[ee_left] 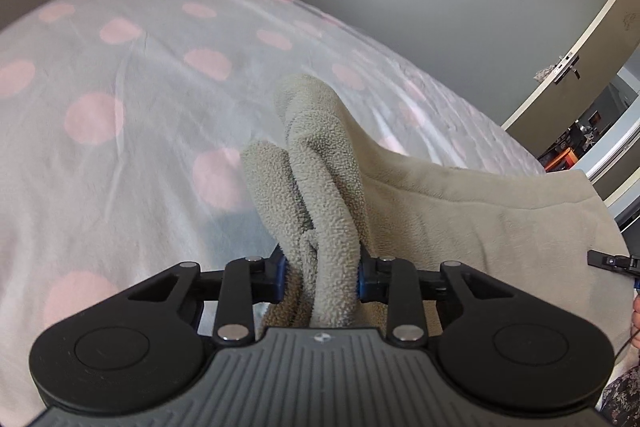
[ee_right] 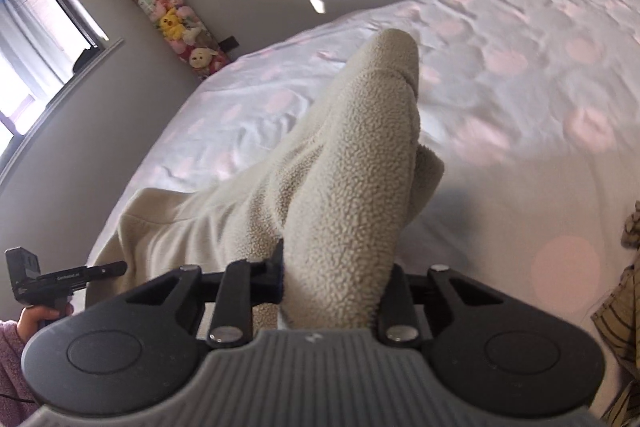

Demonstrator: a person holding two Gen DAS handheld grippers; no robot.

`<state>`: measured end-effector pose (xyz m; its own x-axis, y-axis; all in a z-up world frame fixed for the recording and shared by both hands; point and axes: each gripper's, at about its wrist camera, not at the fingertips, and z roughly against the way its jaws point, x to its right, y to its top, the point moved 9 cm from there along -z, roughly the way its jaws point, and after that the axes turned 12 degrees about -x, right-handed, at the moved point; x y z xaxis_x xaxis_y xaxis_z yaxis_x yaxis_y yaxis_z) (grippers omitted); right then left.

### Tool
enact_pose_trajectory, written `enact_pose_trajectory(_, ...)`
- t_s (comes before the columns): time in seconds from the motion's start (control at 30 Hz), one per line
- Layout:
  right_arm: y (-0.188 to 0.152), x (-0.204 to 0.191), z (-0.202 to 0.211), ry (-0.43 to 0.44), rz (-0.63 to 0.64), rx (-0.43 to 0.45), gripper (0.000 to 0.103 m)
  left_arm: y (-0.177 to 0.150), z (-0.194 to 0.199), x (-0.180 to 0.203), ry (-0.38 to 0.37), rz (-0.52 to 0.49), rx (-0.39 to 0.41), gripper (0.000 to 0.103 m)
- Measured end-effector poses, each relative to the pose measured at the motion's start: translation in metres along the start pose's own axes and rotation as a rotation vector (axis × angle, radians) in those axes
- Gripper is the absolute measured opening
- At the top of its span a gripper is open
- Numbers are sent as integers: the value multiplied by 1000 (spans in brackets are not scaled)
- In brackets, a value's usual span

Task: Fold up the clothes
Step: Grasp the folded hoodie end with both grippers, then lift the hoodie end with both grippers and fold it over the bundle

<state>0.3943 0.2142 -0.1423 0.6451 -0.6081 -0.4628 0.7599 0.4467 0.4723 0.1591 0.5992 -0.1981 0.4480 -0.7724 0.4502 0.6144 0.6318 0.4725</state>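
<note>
A beige fleece garment (ee_left: 460, 211) lies partly on a bed and is lifted at two places. In the left wrist view my left gripper (ee_left: 322, 273) is shut on a bunched fold of the fleece, which rises in thick rolls past the fingers. In the right wrist view my right gripper (ee_right: 334, 279) is shut on another bunch of the same beige fleece garment (ee_right: 352, 167), which stands up ahead of the fingers and drapes down to the left. The left gripper (ee_right: 52, 277) shows at the left edge of the right wrist view, held by a hand; its fingers are hidden there.
The bed has a pale sheet with pink dots (ee_left: 120, 99), also seen as the dotted sheet (ee_right: 520, 87). A column of plush toys (ee_right: 172, 15) stands against the far wall. A patterned cloth (ee_right: 624, 311) lies at the right edge. A door (ee_left: 580, 59) is at the right.
</note>
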Motion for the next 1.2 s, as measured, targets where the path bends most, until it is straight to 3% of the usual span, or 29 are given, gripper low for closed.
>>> enact_pose_trajectory(0.23,-8,-107,-2,85,11,43,26,27,96,-46,102,-45,104,28)
enact_pose_trajectory(0.43,-22,-210,-53,198,15,55,26,34,167,-122,250,-45,162,28)
enact_pose_trajectory(0.67,-57,-312,-131,297,26,0,26,29,231,-209,402,-29,140,28)
enact_pose_trajectory(0.87,-85,-355,-189,318,5,-28,26,25,235,-261,440,-7,130,28)
enact_pose_trajectory(1.2,-90,-357,-242,270,1,-38,26,24,194,-324,442,17,95,28)
